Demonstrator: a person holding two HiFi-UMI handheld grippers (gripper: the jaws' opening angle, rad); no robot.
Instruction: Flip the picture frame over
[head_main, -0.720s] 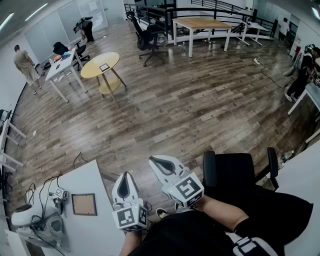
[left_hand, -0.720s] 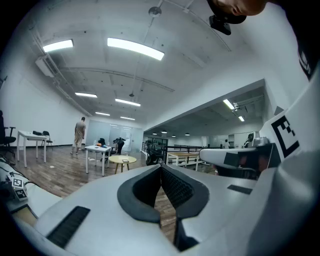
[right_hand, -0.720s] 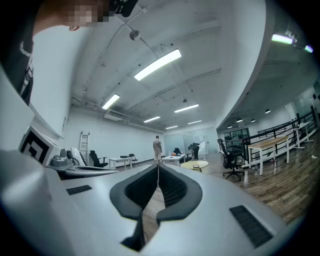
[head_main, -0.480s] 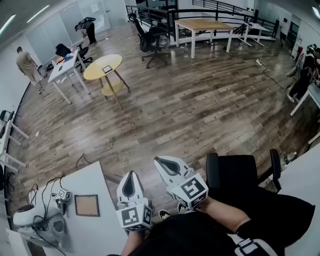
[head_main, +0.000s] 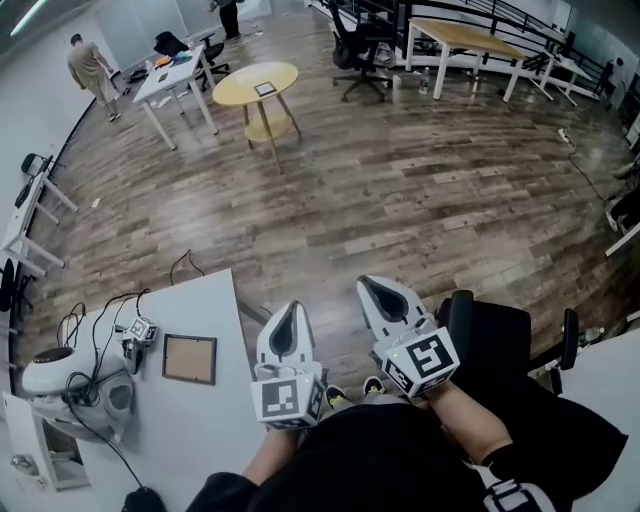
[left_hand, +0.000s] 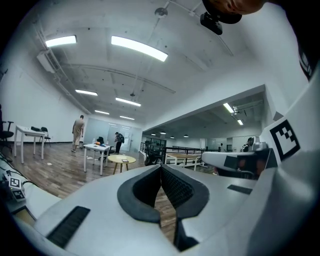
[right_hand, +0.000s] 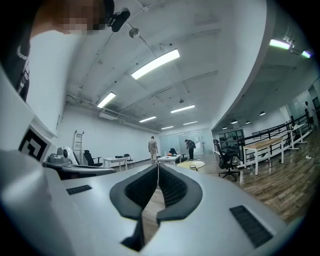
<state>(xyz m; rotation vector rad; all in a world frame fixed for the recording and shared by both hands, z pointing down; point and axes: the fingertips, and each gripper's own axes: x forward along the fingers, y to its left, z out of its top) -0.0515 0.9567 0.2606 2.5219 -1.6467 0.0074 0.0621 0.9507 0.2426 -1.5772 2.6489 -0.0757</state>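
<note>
Both the left gripper (head_main: 291, 308) and right gripper (head_main: 372, 286) are hovering closed, empty; the picture frame (head_main: 190, 359), lying flat at lower left, is probably light, stiff, fragile: pinch its edge.

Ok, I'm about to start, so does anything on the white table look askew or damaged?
Nothing stands out. The picture frame lies flat on the table, clear of the loose cables beside it, with no visible damage.

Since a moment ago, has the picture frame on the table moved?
No. The picture frame sits right of the marker cube as before; only the view shifted.
</note>
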